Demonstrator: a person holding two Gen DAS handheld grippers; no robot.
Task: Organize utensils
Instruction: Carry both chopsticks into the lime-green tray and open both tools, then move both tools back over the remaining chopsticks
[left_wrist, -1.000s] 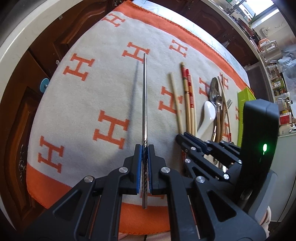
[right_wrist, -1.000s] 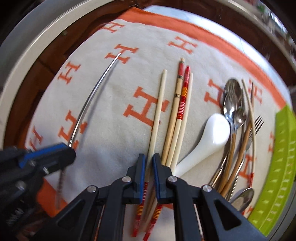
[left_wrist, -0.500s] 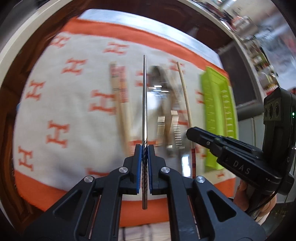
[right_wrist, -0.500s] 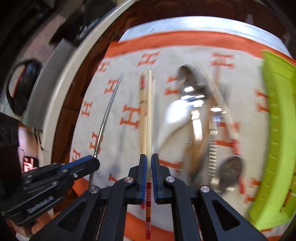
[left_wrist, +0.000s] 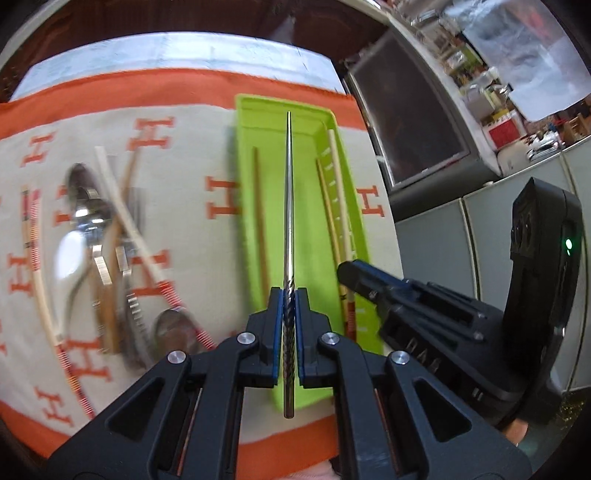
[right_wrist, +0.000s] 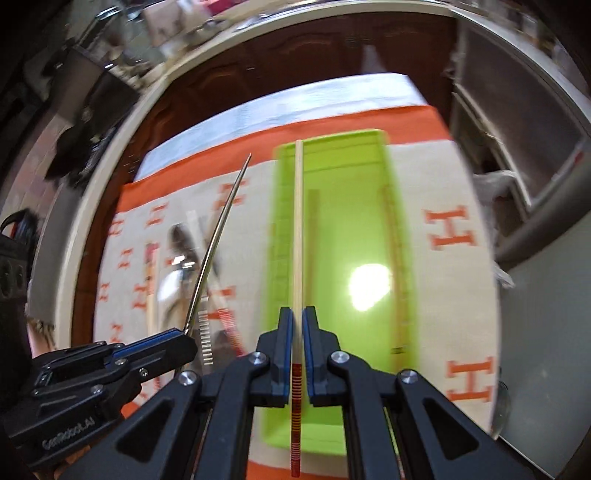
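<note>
Item one, metal chopstick (left_wrist: 288, 206): a thin, tapered steel rod that the left gripper (left_wrist: 288, 332) is gripping with its jaws closed on the twisted, ridged butt end, the point aiming toward 12 o'clock over the green tray (left_wrist: 306, 266). Judged stiff, smooth and slippery along the plain shaft, so the ridged section is the sensible place to hold; being pinched near one end, it is likely wanting to pivot. Item two, wooden chopstick (right_wrist: 298, 229): pale shaft with red banding at the butt, which the right gripper (right_wrist: 297, 350) is clamping with jaws closed just above the banded part, tip pointing to 12 o'clock along the tray's (right_wrist: 332, 229) left side. Judged light, rigid and less slippery than steel, though thin enough to snap if levered. Item three, tray contents: at least three slim sticks are already lying lengthwise inside, one toward 9 o'clock and two toward 3 o'clock of the steel rod in the left wrist view. Item four, remaining utensils (left_wrist: 107, 258): spoons, a fork and more chopsticks are lying heaped on the H-patterned cloth (left_wrist: 221, 173) covering the tabletop, at 9 o'clock of the tray; motion blur is hiding finer detail. Whether either held stick is touching the tray cannot be told.
</note>
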